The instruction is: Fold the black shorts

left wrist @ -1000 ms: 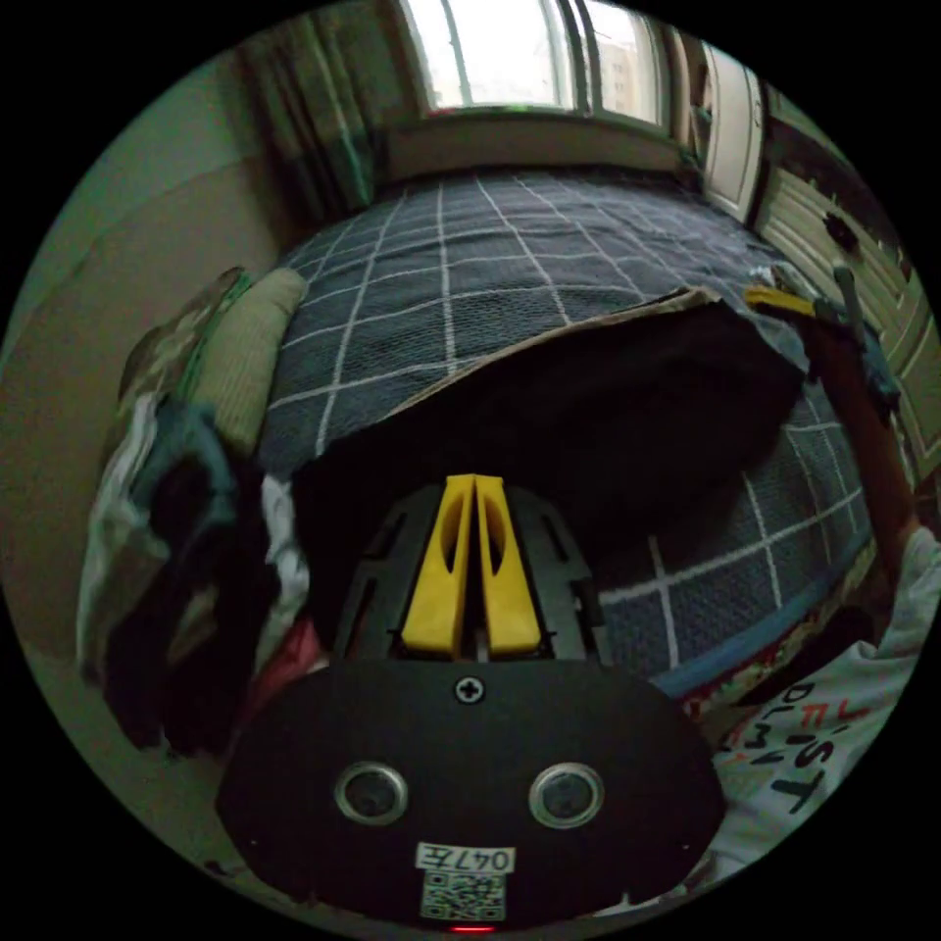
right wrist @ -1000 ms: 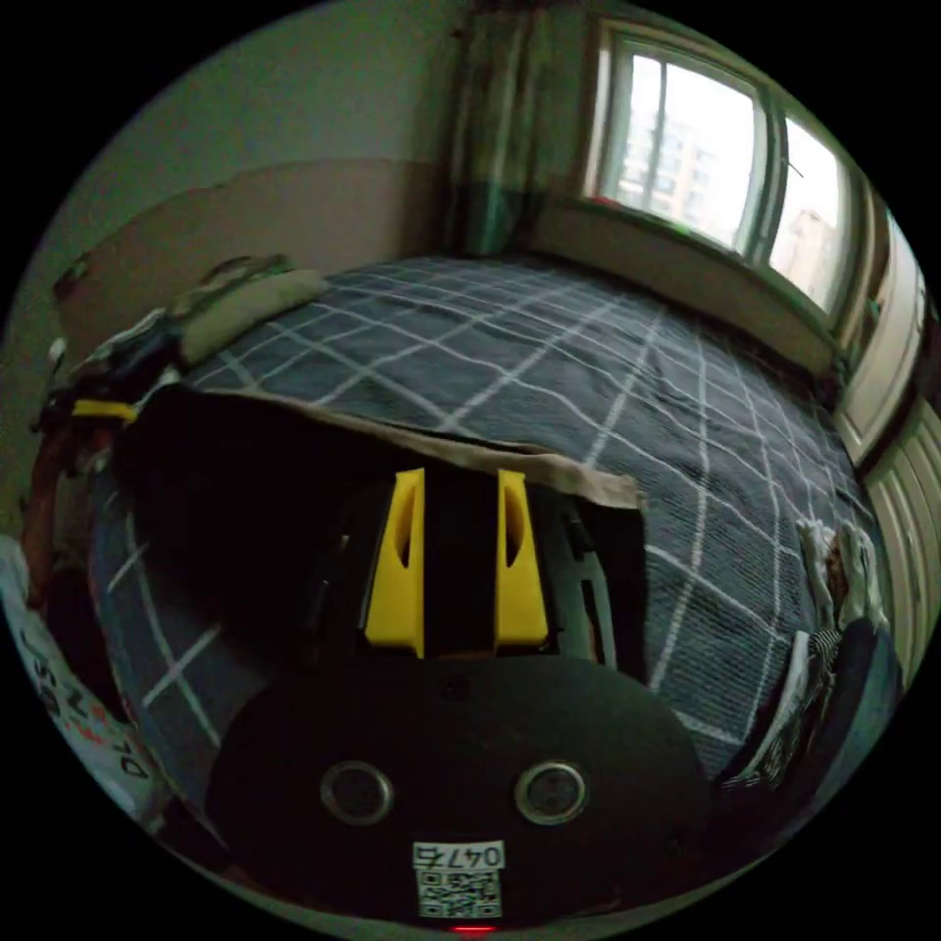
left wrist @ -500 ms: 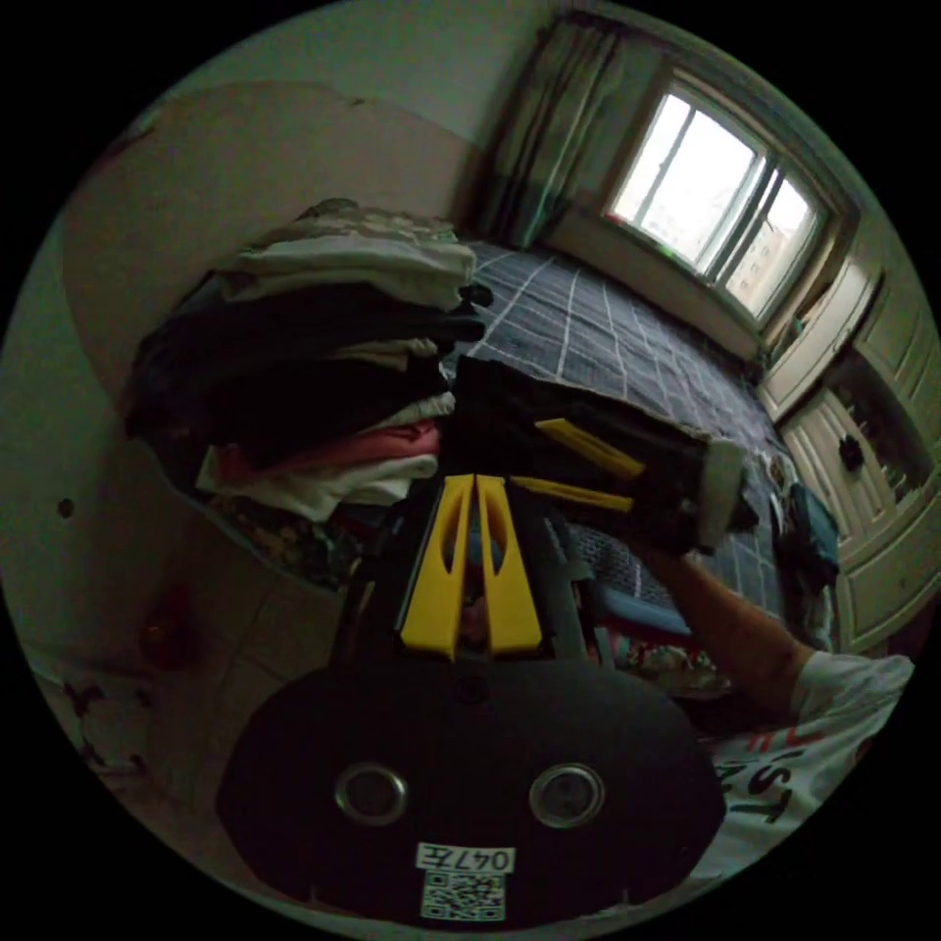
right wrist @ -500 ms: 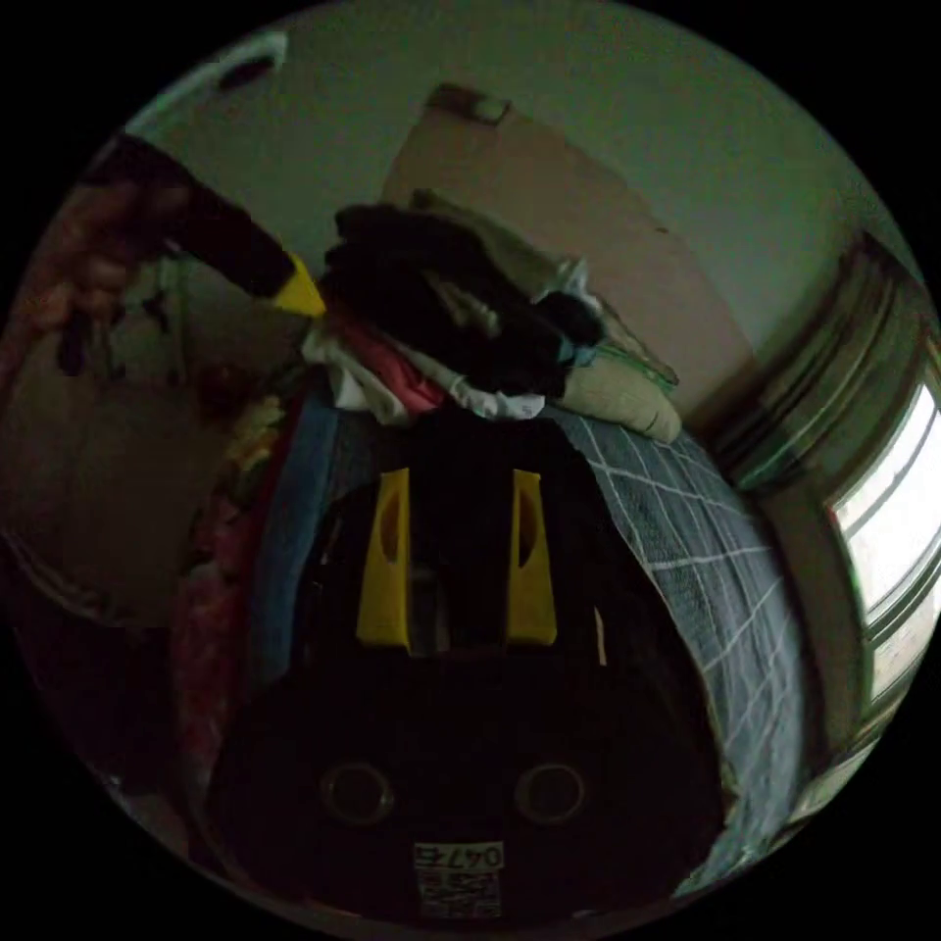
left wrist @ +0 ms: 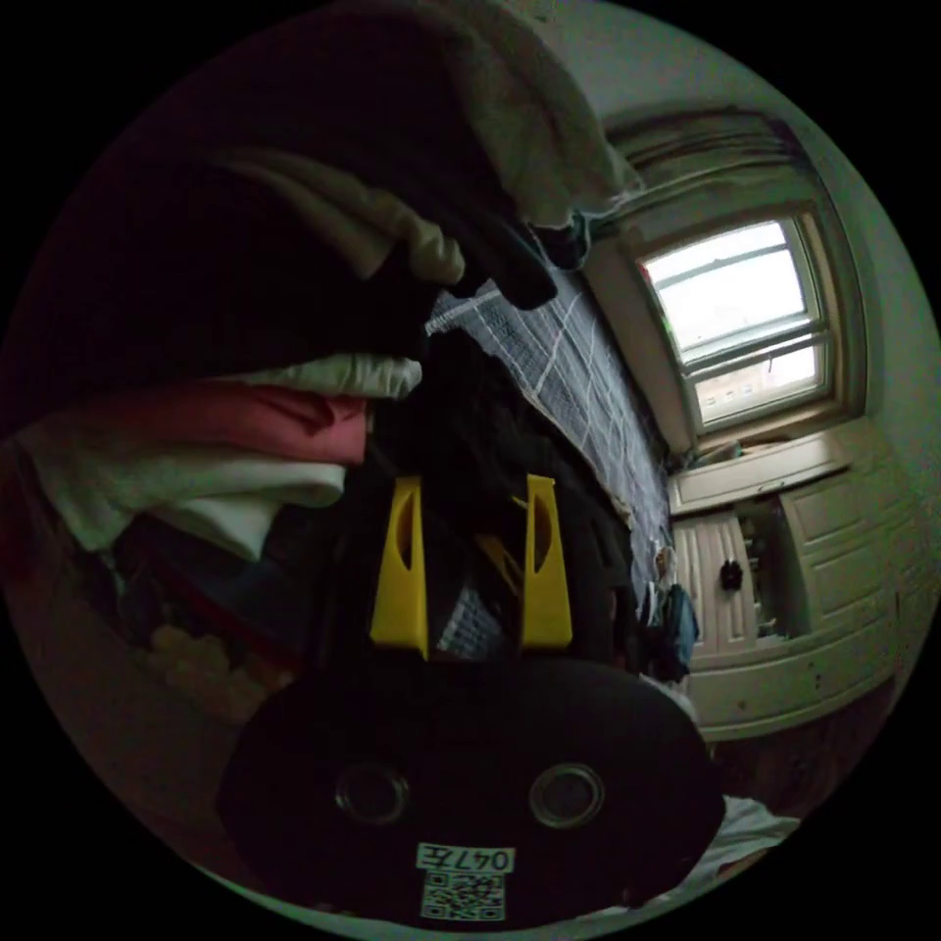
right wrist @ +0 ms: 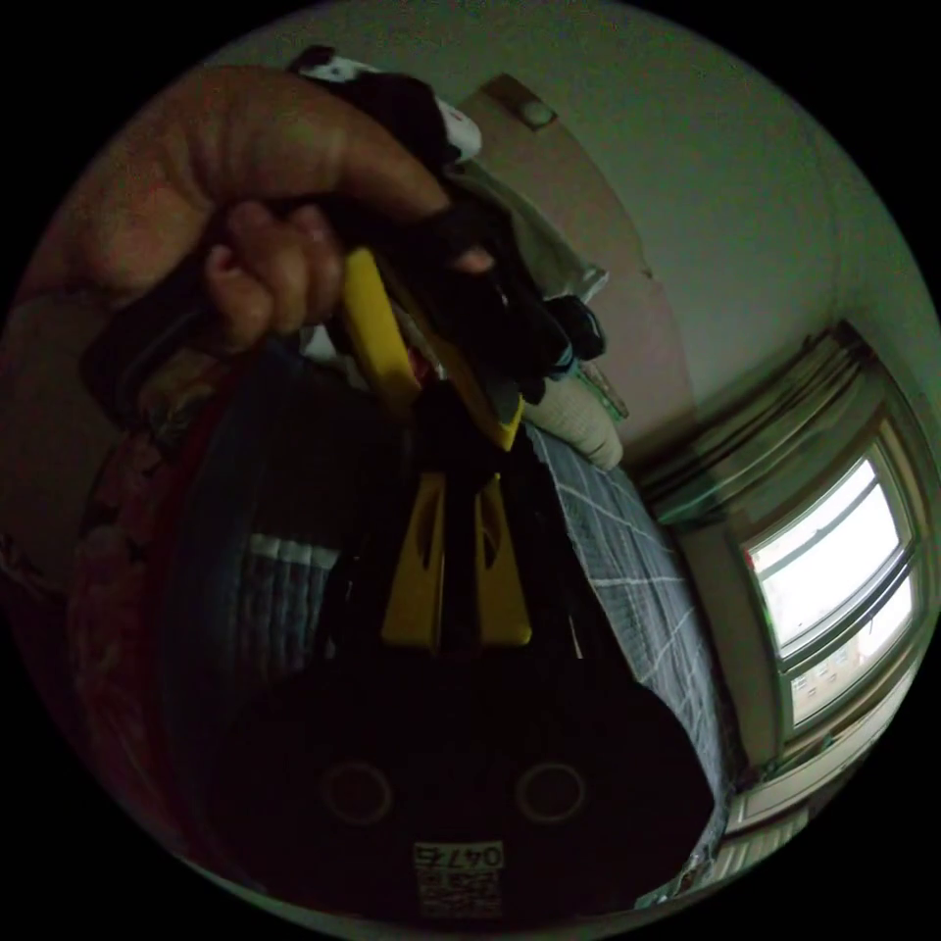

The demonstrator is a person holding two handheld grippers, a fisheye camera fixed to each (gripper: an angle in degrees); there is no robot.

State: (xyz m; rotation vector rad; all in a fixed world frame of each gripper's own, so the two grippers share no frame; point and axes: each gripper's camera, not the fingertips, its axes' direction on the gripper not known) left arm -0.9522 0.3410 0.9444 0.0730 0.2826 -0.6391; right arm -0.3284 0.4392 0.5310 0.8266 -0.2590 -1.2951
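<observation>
Beside a stack of folded clothes (left wrist: 245,323), the right gripper (right wrist: 458,490) pinches the black shorts (right wrist: 549,588) between narrowed jaws on the checked bedspread (right wrist: 637,588), while the left gripper (left wrist: 472,480), jaws apart, reaches in nearby.

Both fisheye views are dim and greenish, lit solely by the overexposed window (left wrist: 742,323) far beyond the claws, leaving the near clothes pile (left wrist: 245,294) in murky shadow, with edges bent and softly blurred.

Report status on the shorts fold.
Left gripper open by the clothes stack. Right gripper nearly closed on black shorts. Nothing blocking.
</observation>
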